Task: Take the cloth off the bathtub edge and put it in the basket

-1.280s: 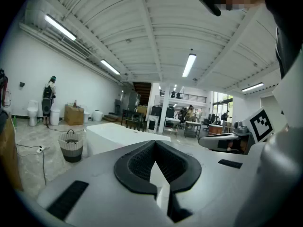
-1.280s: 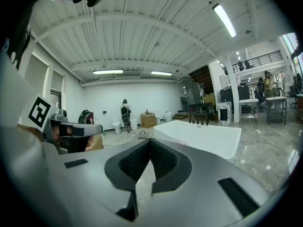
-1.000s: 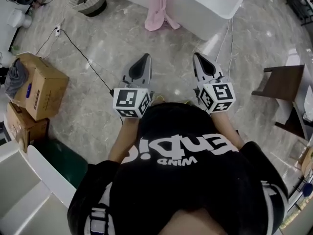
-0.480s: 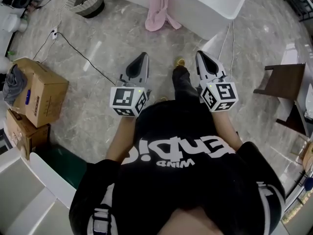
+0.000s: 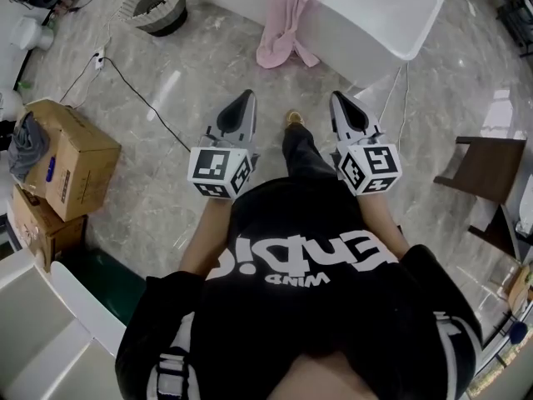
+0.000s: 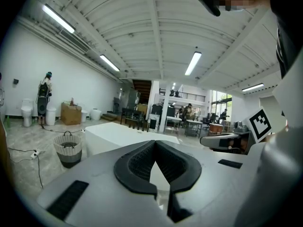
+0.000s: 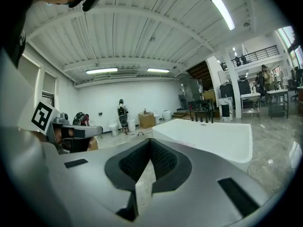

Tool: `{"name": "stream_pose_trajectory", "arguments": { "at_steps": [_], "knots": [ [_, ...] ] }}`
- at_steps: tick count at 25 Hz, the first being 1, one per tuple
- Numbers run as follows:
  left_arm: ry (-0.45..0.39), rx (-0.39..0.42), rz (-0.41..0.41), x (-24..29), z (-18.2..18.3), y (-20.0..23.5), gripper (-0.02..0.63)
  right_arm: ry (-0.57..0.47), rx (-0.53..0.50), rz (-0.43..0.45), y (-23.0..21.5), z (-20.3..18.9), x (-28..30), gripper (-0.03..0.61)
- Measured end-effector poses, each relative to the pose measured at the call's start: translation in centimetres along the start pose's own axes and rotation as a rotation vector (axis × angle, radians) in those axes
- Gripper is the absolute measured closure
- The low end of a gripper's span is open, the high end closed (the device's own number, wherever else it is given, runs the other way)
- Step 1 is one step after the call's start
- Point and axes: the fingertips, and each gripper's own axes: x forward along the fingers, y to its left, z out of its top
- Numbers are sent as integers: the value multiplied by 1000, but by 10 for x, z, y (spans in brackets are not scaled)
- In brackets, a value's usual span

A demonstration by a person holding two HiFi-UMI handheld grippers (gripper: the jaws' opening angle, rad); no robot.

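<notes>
The pink fabric cloth [image 5: 281,33] is draped over the near edge of the white bathtub [image 5: 375,11]. The left gripper [image 5: 244,102] and the right gripper [image 5: 338,102] are held well short of the bathtub, each clenched on nothing. The striped woven basket [image 5: 154,7] is set left of the bathtub.

One white bathtub [image 5: 375,11]. One pink cloth [image 5: 283,36]. One woven basket [image 5: 156,7]. Two cardboard boxes: the upper box [image 5: 79,157] and the lower box [image 5: 37,215]. One brown chair [image 5: 487,161]. One power strip [image 5: 98,55] with one black cable [image 5: 141,94]. Two of the grasping kind: the left tool [image 5: 244,100] and the right tool [image 5: 337,100]. Two marker cubes, one per tool: the left cube [image 5: 221,173] and the right cube [image 5: 369,167].
</notes>
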Motion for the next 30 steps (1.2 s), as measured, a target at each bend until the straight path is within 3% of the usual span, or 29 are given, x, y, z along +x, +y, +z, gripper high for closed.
{"name": "stream_pose_trajectory", "arguments": {
  "at_steps": [17, 30],
  "knots": [
    [-19, 5, 84, 169, 75, 74, 601, -4, -40, 97, -107, 83, 167, 565],
    [-20, -5, 144, 255, 101, 112, 601, 36, -31, 175, -155, 99, 259, 565]
  ]
}}
